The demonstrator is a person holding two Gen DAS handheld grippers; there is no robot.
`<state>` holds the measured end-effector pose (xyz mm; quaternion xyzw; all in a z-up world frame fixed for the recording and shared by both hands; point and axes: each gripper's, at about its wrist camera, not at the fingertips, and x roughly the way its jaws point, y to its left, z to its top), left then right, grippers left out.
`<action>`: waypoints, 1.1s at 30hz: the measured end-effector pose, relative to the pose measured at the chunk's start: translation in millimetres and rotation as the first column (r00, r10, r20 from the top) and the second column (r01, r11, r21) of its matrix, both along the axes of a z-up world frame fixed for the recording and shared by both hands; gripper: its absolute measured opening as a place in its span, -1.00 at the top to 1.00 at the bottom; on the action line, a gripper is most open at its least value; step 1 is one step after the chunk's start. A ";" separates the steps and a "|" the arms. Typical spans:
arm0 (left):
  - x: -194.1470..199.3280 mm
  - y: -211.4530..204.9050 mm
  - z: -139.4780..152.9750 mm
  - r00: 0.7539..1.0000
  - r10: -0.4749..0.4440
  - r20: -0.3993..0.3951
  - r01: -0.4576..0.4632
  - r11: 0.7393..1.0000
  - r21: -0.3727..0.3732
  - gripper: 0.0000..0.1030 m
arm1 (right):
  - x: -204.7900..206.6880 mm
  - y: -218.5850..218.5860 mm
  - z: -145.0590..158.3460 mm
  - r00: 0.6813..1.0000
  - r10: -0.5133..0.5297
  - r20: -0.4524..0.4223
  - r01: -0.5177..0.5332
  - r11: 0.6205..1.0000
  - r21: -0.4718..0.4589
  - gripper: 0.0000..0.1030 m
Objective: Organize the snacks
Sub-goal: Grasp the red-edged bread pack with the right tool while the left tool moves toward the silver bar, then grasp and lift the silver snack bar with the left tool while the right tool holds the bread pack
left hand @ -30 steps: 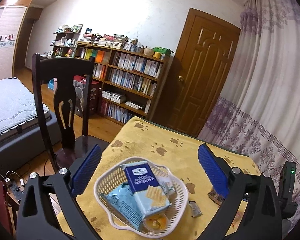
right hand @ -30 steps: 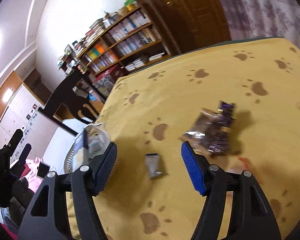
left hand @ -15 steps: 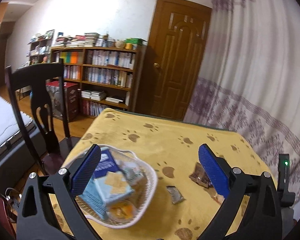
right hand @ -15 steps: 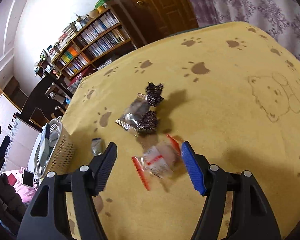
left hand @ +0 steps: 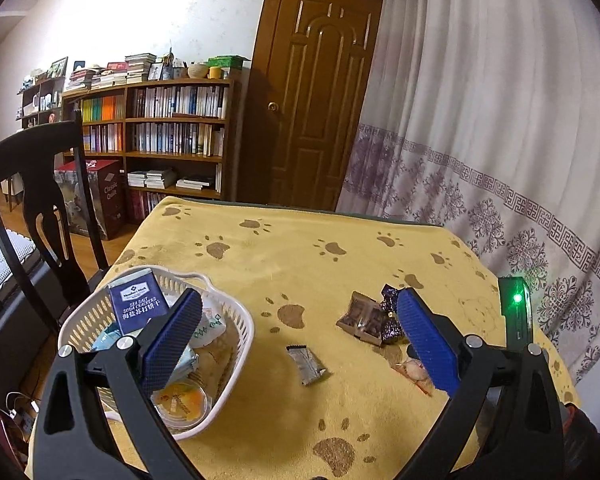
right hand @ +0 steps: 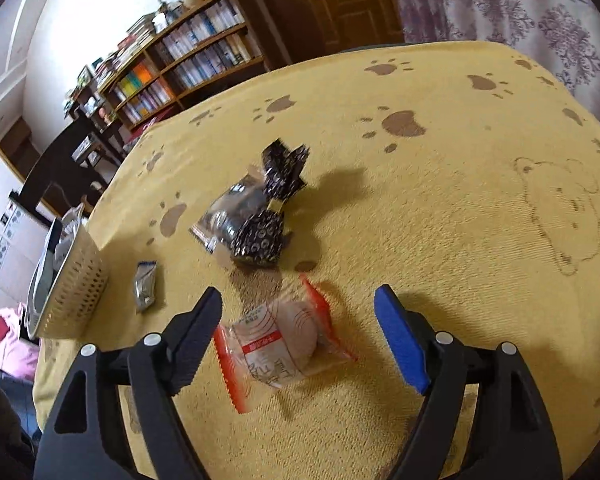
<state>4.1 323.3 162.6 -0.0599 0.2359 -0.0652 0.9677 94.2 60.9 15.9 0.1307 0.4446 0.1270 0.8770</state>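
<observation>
A white basket (left hand: pixel 236 312) (right hand: pixel 76 292) on the yellow cloth holds a blue cracker pack (left hand: pixel 138 306), a jelly cup (left hand: pixel 180 402) and other packets. Loose on the cloth lie a small silver packet (left hand: pixel 306 365) (right hand: pixel 145 286), dark wrapped sweets (left hand: pixel 370 318) (right hand: pixel 256 216) and a clear red-edged bun packet (right hand: pixel 280 344) (left hand: pixel 414 372). My left gripper (left hand: pixel 300 344) hangs open above the cloth, its left finger over the basket. My right gripper (right hand: pixel 300 336) is open, its fingers on either side of the bun packet without touching it.
A yellow paw-print cloth (left hand: pixel 300 252) covers the table. A dark wooden chair (left hand: pixel 40 200) stands at the table's left. Behind are a bookshelf (left hand: pixel 160 128), a brown door (left hand: pixel 320 100) and a patterned curtain (left hand: pixel 500 160) along the right edge.
The left gripper has swung right, from over the basket toward the loose snacks. The right gripper has moved from the silver packet past the dark sweets to the bun packet, closer to the cloth.
</observation>
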 end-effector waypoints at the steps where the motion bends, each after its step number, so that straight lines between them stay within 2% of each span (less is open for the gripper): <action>1: 1.2 0.2 -0.9 1.000 0.000 -0.005 0.000 1.000 -0.004 -0.93 | -1.4 2.6 -0.1 1.000 0.014 0.004 -0.014 1.000 -0.013 -0.56; 6: 7.5 -0.2 -6.8 0.999 -0.012 -0.032 0.011 1.000 -0.019 -0.93 | -6.9 23.8 -2.3 0.996 0.085 0.029 -0.079 0.982 -0.173 -0.63; 12: 15.4 -14.2 -21.0 0.997 -0.039 -0.060 0.040 0.999 0.007 -0.93 | -9.6 35.6 -8.0 0.993 0.109 0.053 -0.091 0.960 -0.264 -0.61; 14: 18.8 -22.1 -28.1 0.996 -0.047 -0.074 0.049 0.998 0.029 -0.93 | -10.3 35.7 -8.8 0.993 0.103 0.061 -0.082 0.954 -0.288 -0.52; 16: 21.7 -29.1 -34.1 0.995 -0.056 -0.087 0.060 0.997 0.044 -0.91 | -12.7 35.2 -8.9 0.993 0.098 0.070 -0.071 0.946 -0.315 -0.30; 17: 23.5 -34.6 -38.8 0.993 -0.063 -0.097 0.069 0.996 0.055 -0.88 | -14.4 34.3 -8.9 0.992 0.098 0.076 -0.069 0.945 -0.320 -0.25; 19: 25.1 -42.6 -45.2 0.991 -0.077 -0.112 0.086 0.994 0.072 -0.81 | -17.9 30.7 -8.6 0.992 0.095 0.087 -0.063 0.946 -0.317 0.00; 21: 25.2 -50.4 -52.7 0.988 -0.091 -0.126 0.103 0.991 0.088 -0.74 | -22.4 26.5 -8.1 0.992 0.088 0.094 -0.055 0.948 -0.314 0.08; 23: 26.0 -57.6 -59.3 0.985 -0.104 -0.141 0.119 0.987 0.104 -0.60 | -27.6 21.5 -8.2 0.992 0.080 0.102 -0.044 0.950 -0.309 0.11; 27: 31.2 -67.9 -76.4 0.975 -0.122 -0.183 0.146 0.982 0.123 -0.45 | -35.8 12.1 -8.9 0.992 0.063 0.106 -0.029 0.956 -0.293 0.13; 29: 37.9 -67.9 -87.3 0.970 -0.117 -0.214 0.145 0.983 0.117 -0.28 | -38.6 7.8 -9.3 0.993 0.061 0.105 -0.030 0.959 -0.281 0.13; 33: 53.9 -62.3 -109.5 0.959 -0.087 -0.269 0.117 0.988 0.098 -0.10 | -39.7 6.6 -10.5 0.992 0.065 0.105 -0.034 0.961 -0.274 0.12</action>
